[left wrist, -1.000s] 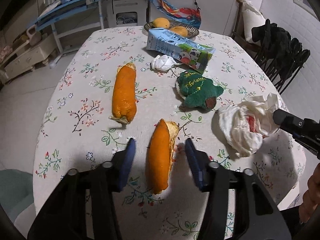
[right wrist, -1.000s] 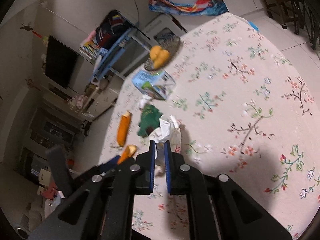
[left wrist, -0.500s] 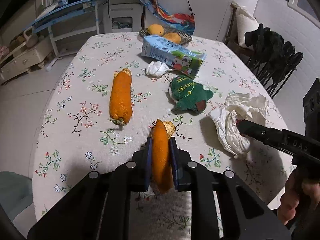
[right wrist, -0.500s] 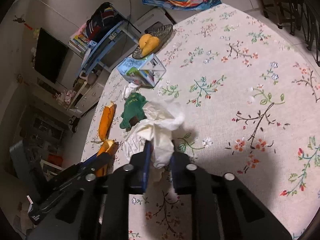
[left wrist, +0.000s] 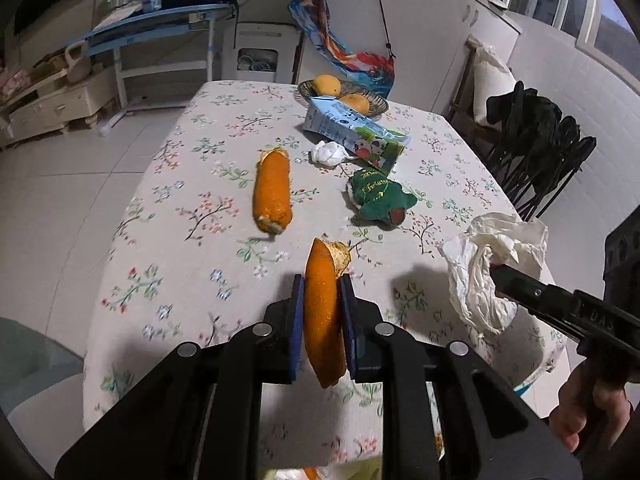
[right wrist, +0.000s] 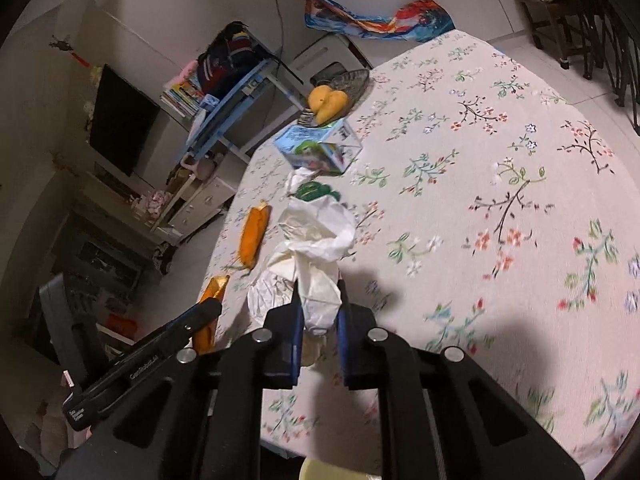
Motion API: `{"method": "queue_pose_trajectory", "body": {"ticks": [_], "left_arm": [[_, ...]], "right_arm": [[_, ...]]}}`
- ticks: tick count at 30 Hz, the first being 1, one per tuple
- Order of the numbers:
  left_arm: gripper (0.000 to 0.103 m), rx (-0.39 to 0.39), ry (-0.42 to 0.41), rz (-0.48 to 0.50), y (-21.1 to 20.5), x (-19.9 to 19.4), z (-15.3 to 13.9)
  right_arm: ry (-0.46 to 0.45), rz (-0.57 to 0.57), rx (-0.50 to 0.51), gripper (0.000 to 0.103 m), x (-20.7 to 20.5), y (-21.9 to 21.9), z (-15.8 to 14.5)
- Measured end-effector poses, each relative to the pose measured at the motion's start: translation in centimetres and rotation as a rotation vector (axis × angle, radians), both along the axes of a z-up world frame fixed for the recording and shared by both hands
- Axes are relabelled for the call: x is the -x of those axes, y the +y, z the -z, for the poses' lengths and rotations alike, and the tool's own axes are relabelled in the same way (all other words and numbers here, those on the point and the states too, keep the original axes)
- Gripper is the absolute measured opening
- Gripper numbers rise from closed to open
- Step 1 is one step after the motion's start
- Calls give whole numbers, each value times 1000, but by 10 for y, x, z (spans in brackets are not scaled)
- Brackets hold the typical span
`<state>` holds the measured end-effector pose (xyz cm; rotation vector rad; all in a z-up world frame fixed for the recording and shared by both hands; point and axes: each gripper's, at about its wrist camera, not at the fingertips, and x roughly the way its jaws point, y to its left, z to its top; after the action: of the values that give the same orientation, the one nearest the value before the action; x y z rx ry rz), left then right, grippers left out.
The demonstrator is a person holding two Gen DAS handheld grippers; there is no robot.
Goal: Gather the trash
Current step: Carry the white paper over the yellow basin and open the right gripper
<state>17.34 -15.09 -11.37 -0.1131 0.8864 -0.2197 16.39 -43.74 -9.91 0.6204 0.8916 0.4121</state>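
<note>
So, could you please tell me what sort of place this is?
Probably a lived-in home dining area: a round table under a floral tablecloth, a dark woven fruit basket, and a blue-framed shelf of books.

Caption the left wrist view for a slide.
Left gripper clamps an orange peel above the floral table.

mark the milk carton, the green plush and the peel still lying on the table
milk carton (left wrist: 352, 134): left wrist view, on its printed side panel.
green plush (left wrist: 378, 196): left wrist view, middle of its body.
orange peel (left wrist: 273, 190): left wrist view, middle of its outer skin.
</note>
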Motion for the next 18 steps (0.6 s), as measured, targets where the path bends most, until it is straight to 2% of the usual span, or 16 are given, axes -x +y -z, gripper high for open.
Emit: {"method": "queue_pose_trajectory", "body": {"ticks": [8,18], "left_arm": [[17,-13,-27,-14,11,35,-6],[17,-12,-43,-17,22,75,-8]], "right_arm": [[-42,-22,9,15,35,12,-10],[-19,-37,2,15,79,20,-4]]}}
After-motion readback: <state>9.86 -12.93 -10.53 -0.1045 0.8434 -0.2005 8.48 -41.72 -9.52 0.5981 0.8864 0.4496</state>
